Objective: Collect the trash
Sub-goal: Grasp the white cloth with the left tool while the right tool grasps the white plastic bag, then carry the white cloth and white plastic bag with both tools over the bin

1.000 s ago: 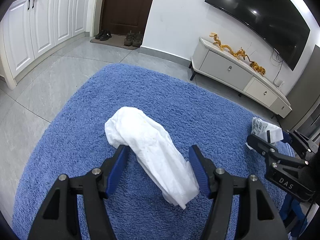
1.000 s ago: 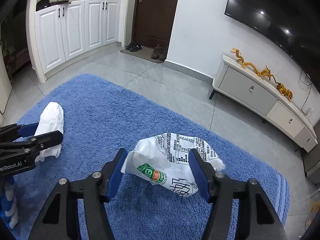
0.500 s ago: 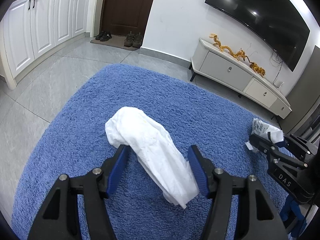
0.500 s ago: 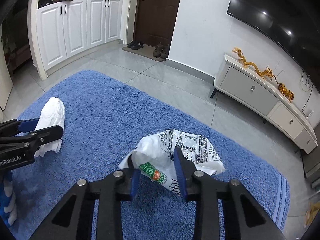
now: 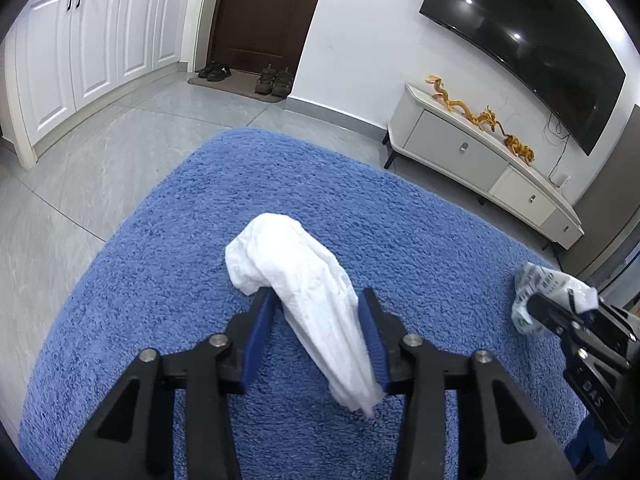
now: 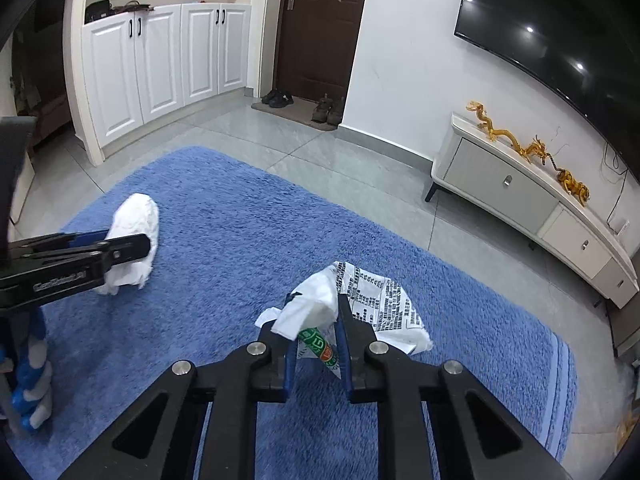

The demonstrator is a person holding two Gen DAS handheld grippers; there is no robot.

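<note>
A crumpled white tissue (image 5: 300, 280) lies on the blue rug (image 5: 180, 240), between the blue pads of my left gripper (image 5: 316, 312). The jaws have narrowed around it; the right pad touches it and a small gap shows at the left pad. In the right wrist view the tissue (image 6: 134, 236) sits at the left with the left gripper (image 6: 120, 246) around it. My right gripper (image 6: 316, 316) is shut on a crumpled printed white wrapper (image 6: 376, 304) with a green and red label, held above the rug (image 6: 240, 240). The wrapper (image 5: 548, 292) also shows at the right of the left wrist view.
Grey tile floor (image 5: 80, 140) surrounds the rug. A low white TV cabinet (image 6: 520, 200) with gold dragon figures stands at the right under a wall TV. White cupboards (image 6: 160, 64) and a dark door with shoes (image 6: 304, 104) are at the back.
My right gripper closed on the wrapper and lifted it off the rug. My left gripper's jaws narrowed around the tissue.
</note>
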